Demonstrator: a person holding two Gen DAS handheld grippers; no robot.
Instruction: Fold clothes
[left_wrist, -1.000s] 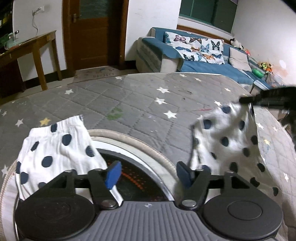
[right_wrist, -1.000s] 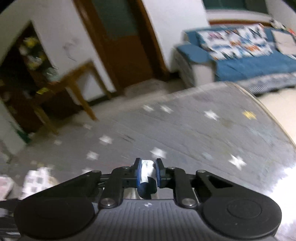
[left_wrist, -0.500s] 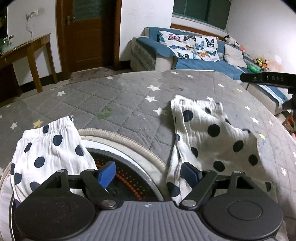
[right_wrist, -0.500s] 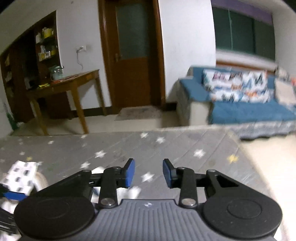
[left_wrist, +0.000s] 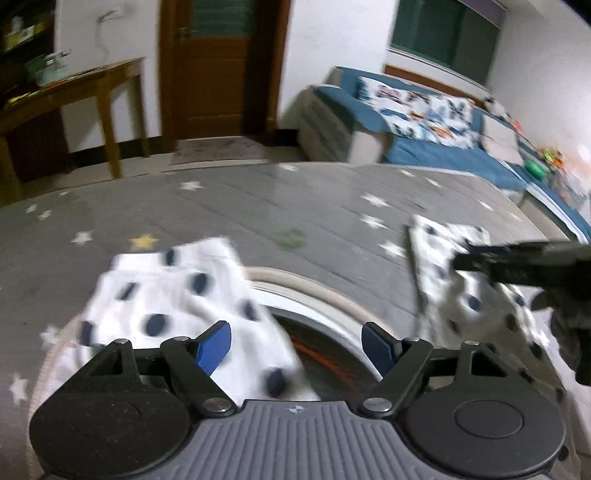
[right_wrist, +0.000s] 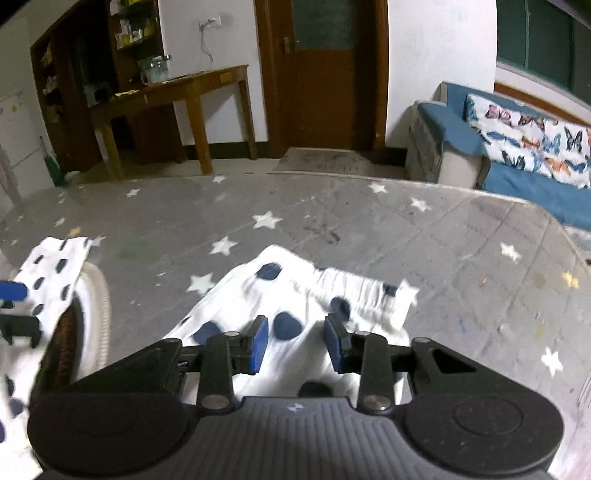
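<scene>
Left tongs (left_wrist: 296, 341) gape wide, gripping nothing; blurred dotted cloth (left_wrist: 177, 310) beneath. Right tongs (right_wrist: 296, 341) part-open over dotted garment (right_wrist: 295, 295), lengthwise running ahead-right, near end hidden.

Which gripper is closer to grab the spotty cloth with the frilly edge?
The right gripper, probably. Its open jaws hang right over the spotty cloth, near the frilly edge. The left gripper is open over the round rim, beside the other spotty piece.

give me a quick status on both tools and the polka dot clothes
Left tool open, empty. Right tool open above polka dot garment, not gripping. Second polka dot piece draped on round rim. Nothing blocking.
</scene>
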